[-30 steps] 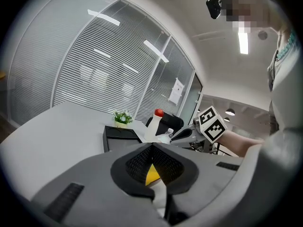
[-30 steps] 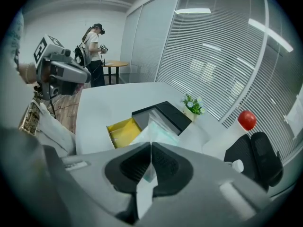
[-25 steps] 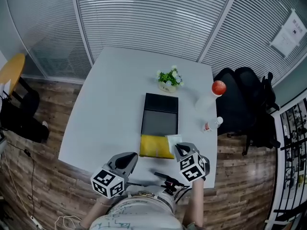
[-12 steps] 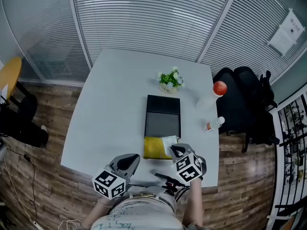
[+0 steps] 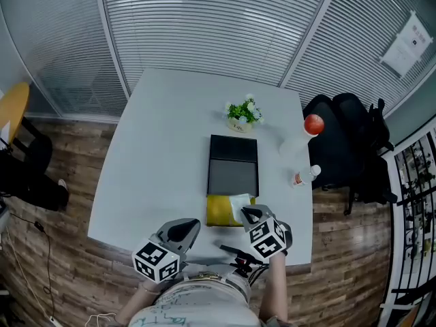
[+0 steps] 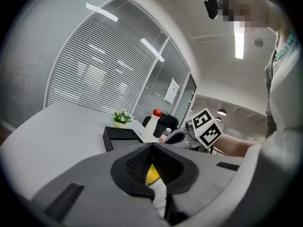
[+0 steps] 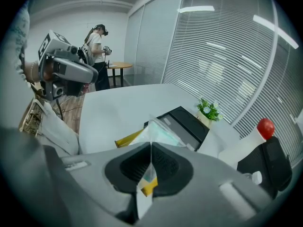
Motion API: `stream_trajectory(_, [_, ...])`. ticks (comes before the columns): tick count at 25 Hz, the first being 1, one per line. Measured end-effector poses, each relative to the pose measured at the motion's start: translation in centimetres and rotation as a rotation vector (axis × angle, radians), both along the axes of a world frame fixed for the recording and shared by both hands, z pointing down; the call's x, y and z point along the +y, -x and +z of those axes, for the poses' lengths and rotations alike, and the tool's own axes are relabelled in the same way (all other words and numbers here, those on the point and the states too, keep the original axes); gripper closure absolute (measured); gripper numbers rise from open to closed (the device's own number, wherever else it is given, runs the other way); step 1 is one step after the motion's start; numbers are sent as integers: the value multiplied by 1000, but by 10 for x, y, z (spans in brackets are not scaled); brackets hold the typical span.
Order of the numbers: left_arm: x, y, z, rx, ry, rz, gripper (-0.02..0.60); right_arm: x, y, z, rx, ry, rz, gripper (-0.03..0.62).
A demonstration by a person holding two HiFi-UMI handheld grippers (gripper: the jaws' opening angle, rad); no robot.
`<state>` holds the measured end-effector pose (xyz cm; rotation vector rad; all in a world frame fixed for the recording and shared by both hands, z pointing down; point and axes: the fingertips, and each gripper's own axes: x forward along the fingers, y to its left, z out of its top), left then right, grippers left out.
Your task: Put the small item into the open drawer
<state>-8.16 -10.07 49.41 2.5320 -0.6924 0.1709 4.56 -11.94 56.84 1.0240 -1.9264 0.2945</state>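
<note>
Packet of clear plastic looks light, floppy and slippery. Right gripper is clenched on its near edge, holding it just over yellow open drawer on desk. An edge pinch suits it. Left gripper is closed, empty.

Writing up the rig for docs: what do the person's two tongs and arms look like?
The left tongs and right tongs match. Each has a smooth grey plastic shell that tapers to a tip, with black ribbed pads inside. Each carries a white cube printed with black square markers. The person wears a light patterned shirt, and no sleeve covers the forearms.
</note>
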Motion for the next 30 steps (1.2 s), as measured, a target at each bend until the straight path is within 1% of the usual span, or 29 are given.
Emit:
stream_trajectory(4, [-1, 0, 0, -3, 0, 2, 584, -1, 1, 12, -13, 14, -5, 585])
stream_trajectory(15, [2, -3, 3, -8, 5, 0, 584, -1, -3, 59, -36, 108, 18, 585])
stream_trajectory(20, [0, 0, 3, -9, 8, -19, 584, -3, -4, 83, -39, 158, 27, 585])
stream_trajectory(24, [1, 2, 5, -14, 14, -27, 584, -6, 0, 98, -65, 187, 23, 585])
stream_trajectory(30, [2, 4, 7, -13, 23, -41, 584, -12, 5, 120, -59, 227, 7, 585])
